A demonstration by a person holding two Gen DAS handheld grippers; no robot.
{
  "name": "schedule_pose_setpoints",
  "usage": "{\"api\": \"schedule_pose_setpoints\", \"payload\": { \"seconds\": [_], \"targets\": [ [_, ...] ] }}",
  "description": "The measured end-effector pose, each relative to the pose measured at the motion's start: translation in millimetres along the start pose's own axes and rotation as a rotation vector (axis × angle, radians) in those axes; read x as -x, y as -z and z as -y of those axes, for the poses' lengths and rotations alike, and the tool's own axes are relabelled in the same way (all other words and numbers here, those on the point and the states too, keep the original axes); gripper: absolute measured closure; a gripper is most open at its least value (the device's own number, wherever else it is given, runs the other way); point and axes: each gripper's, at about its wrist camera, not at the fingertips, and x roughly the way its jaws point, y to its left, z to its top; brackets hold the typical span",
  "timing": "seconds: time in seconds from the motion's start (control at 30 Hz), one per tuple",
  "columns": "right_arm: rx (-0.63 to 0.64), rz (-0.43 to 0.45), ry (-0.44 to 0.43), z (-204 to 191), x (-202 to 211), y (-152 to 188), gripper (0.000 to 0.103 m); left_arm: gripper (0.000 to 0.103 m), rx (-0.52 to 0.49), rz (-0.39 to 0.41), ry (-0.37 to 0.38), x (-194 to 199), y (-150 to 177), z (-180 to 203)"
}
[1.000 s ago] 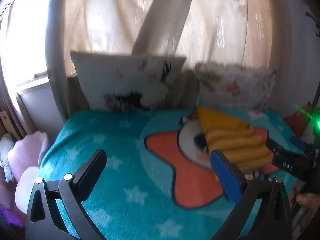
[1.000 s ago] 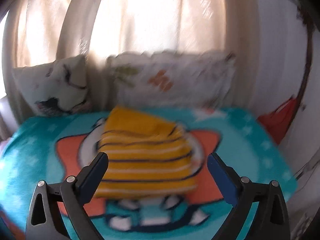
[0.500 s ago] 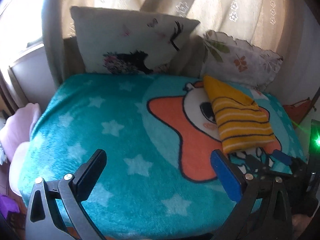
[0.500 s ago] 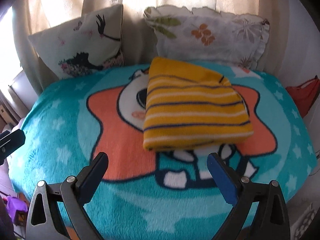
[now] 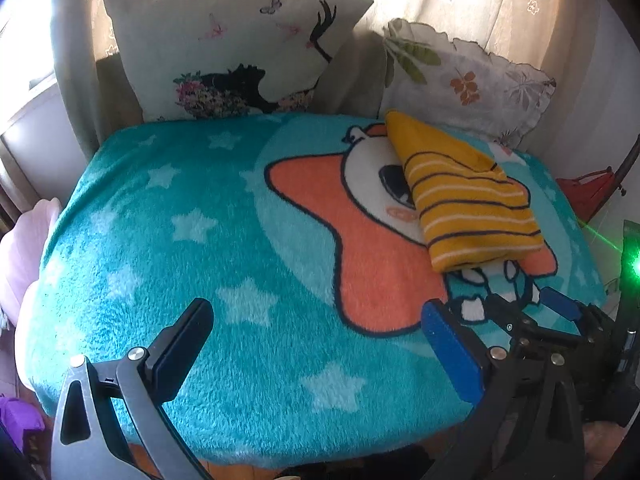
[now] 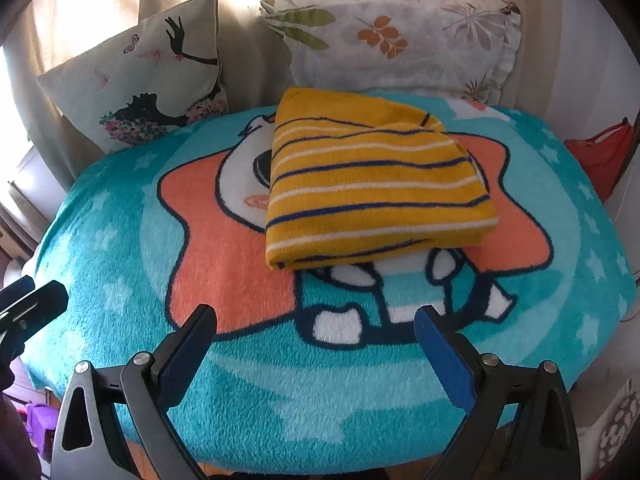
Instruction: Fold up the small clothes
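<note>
Plainly, both grippers' jaws gape empty; the folded yellow garment hides its lower layers.

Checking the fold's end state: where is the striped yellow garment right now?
The striped yellow garment lies folded on the teal blanket, over the orange star print, just before the leaf-print pillow; neither gripper touches it.

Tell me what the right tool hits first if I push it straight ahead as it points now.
Probably the teal star blanket just beyond the open right tool; past that, the folded yellow striped garment lies in line. Depth is hard to judge.
</note>
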Motion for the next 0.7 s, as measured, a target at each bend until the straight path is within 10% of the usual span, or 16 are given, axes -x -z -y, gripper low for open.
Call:
{"api": "schedule_pose_setpoints", "payload": {
  "seconds": [0.7],
  "targets": [
    [-0.017, -0.004, -0.024, 65, -22, -29, 0.002, 0.0, 0.005, -0.07, -0.021, -39, -22, 63]
  ]
}}
